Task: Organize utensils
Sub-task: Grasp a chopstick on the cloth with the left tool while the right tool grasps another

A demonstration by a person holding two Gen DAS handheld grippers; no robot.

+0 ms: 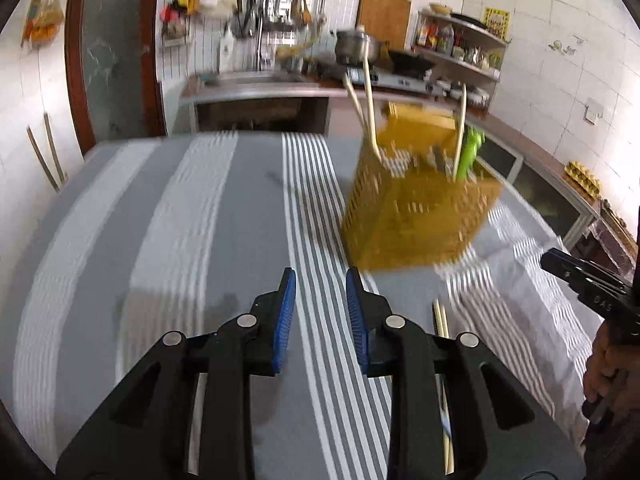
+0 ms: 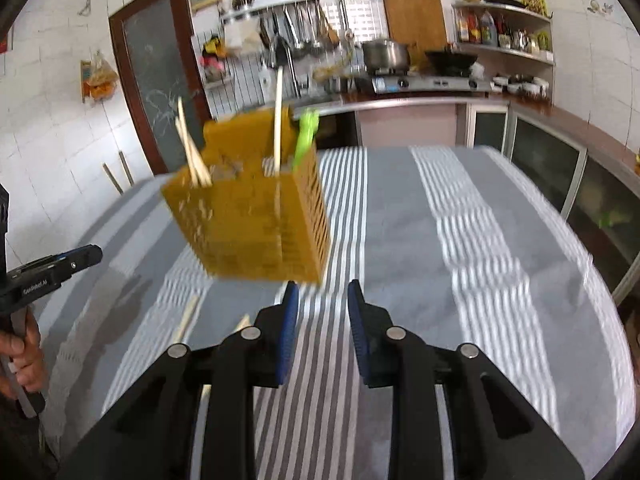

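Observation:
A yellow slotted utensil holder point(image 1: 416, 204) stands on the striped tablecloth, ahead and right of my left gripper point(image 1: 321, 280); it also shows in the right wrist view point(image 2: 252, 220), ahead and left of my right gripper point(image 2: 322, 292). It holds pale chopsticks point(image 1: 370, 96) and a green utensil point(image 1: 470, 152). Loose chopsticks point(image 1: 442, 320) lie on the cloth by my left gripper's right finger; they also show in the right wrist view point(image 2: 186, 320). Both grippers are open and empty.
The table has a grey and white striped cloth point(image 1: 208, 216). Behind it runs a kitchen counter with a pot point(image 1: 356, 46), a stove and wok point(image 2: 448, 62), shelves of bottles point(image 2: 500, 32) and a hanging utensil rack point(image 2: 288, 28). A door point(image 2: 160, 80) stands at the left.

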